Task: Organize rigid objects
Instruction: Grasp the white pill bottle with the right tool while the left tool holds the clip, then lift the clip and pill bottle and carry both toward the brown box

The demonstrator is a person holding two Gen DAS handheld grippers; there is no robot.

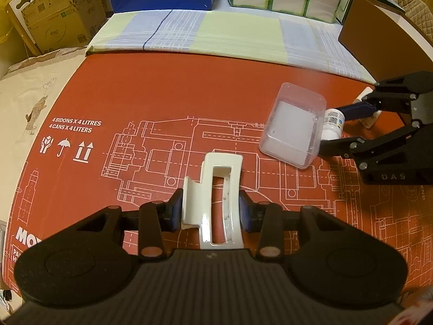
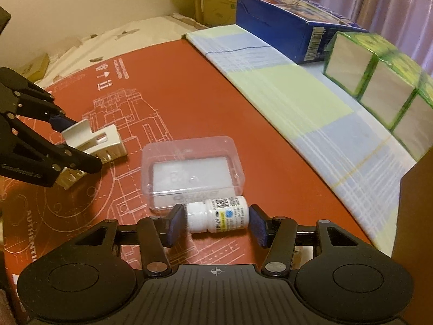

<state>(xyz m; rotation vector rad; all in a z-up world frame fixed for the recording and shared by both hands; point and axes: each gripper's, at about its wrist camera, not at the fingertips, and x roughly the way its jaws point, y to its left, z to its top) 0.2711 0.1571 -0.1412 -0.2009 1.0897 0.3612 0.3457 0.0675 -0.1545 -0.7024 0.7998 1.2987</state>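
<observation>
Between the fingers of your left tool (image 1: 209,211) sits the cream plastic hair claw clip (image 1: 215,197), gripped. Your right tool (image 2: 216,223) brackets the small white pill bottle (image 2: 219,214) lying beside the clear plastic box (image 2: 193,172), pads not yet touching. Nothing is boxed yet. The red tabletop (image 1: 162,86) reads "4 BIDONS X 4 LITRES".

White print on the red cardboard sheet (image 1: 189,86) reads "4 BIDONS X 4 LITRES, 4 CANS X 4 LITERS" — handling signs beneath; "DAS" marks the right gripper (image 1: 328,131).
</observation>
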